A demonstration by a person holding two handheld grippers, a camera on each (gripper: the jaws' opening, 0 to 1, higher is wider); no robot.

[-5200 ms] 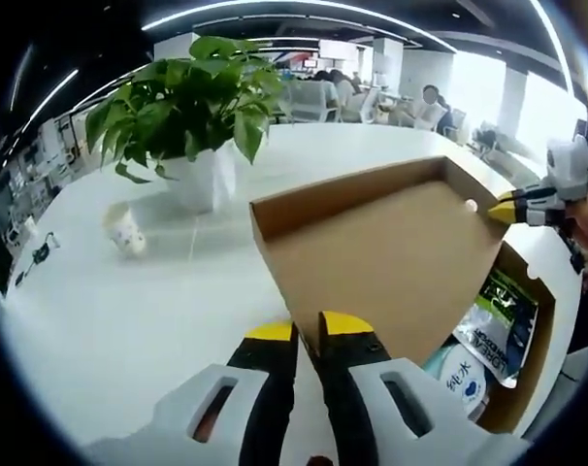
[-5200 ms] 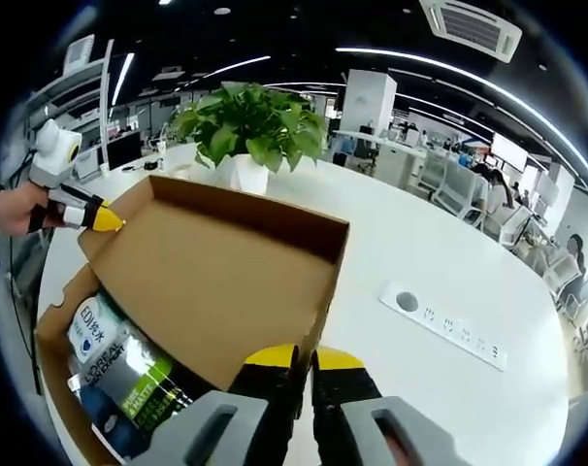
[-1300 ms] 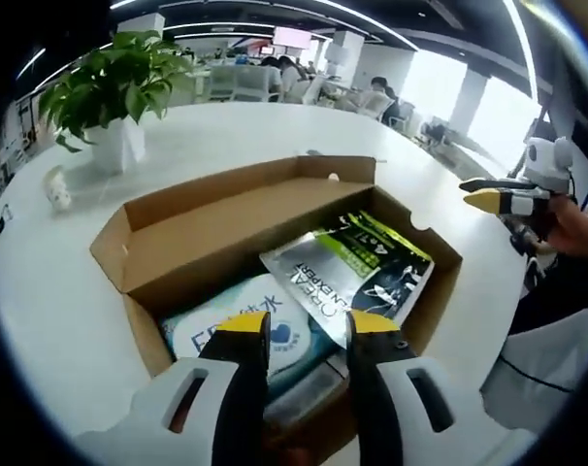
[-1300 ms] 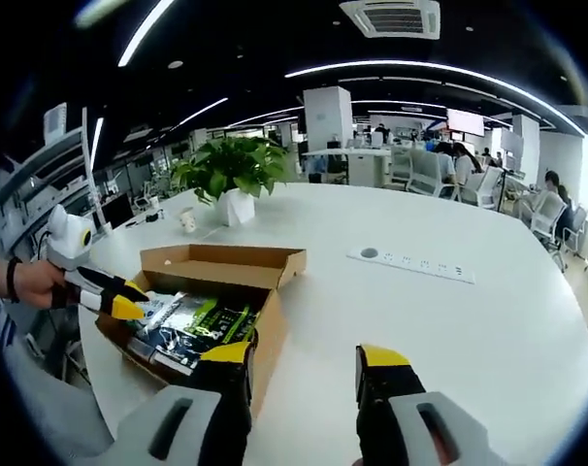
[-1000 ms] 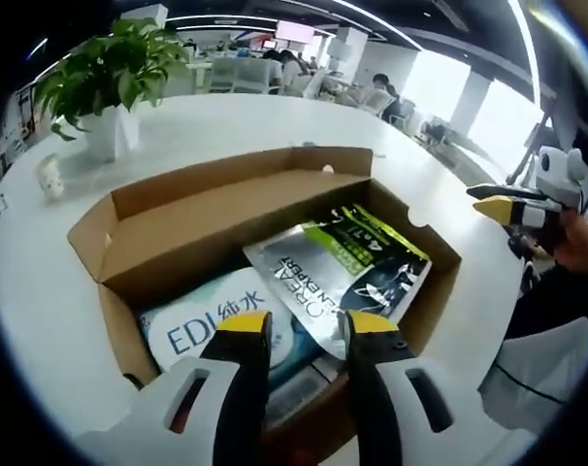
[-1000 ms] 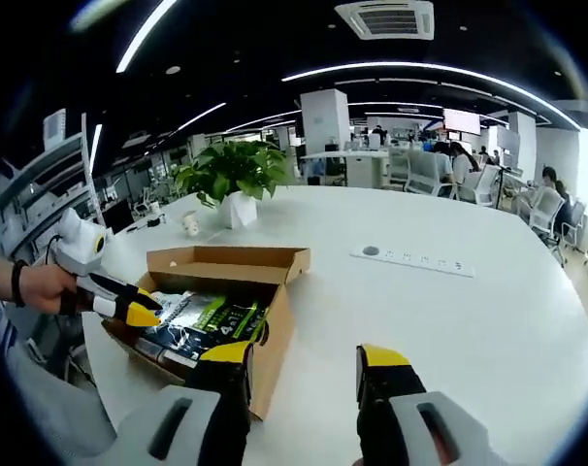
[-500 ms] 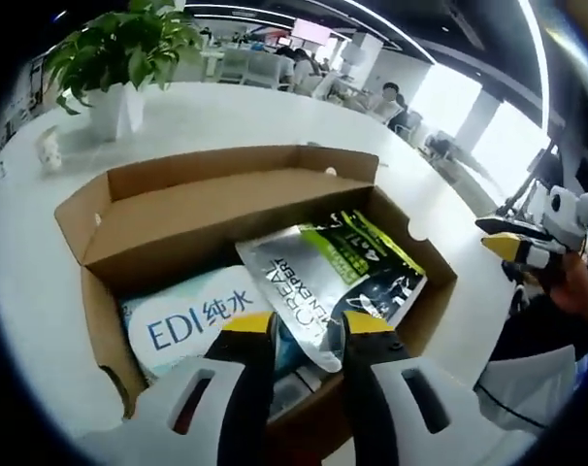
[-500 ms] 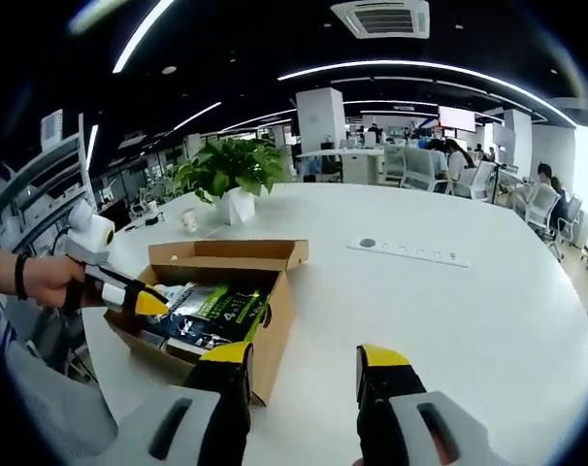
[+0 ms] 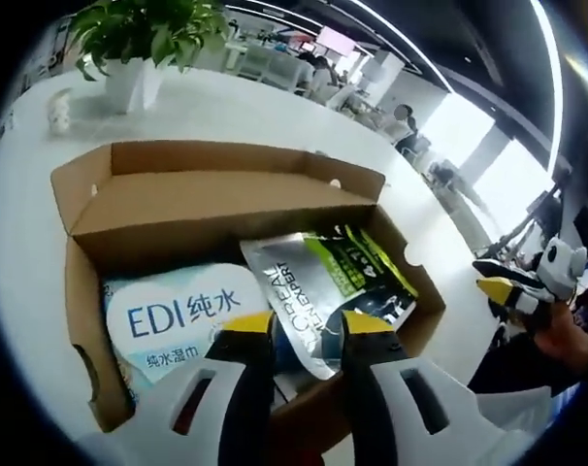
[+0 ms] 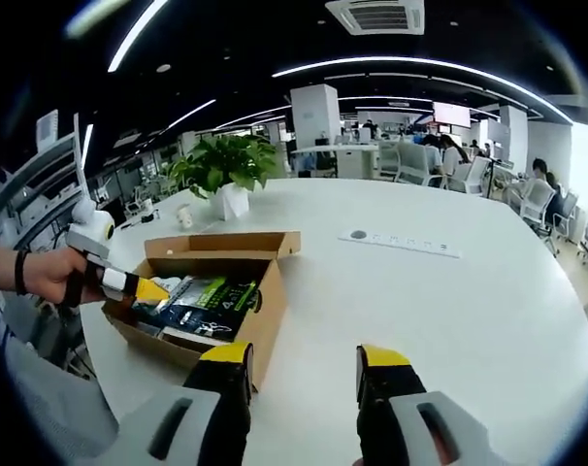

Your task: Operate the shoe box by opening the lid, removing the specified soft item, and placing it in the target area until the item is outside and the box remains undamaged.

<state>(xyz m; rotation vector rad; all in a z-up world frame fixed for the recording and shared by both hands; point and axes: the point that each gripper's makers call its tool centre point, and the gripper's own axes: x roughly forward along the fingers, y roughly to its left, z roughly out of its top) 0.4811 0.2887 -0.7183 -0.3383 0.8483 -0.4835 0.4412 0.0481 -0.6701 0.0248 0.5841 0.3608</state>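
Left gripper view — claw (image 9: 296, 326) over open shoe box (image 9: 85, 282).

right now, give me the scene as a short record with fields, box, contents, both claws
box: cardboard shoe box on the white table, lid folded back, open
contents: silver and green pouch lying partly over a white wipes pack printed EDI
left claw: left claw open, tips over the box's near edge, just above the pouch and the wipes pack
right claw: right claw open, holding nothing, over bare table beside the box
background: potted plant, paper cup, power strip
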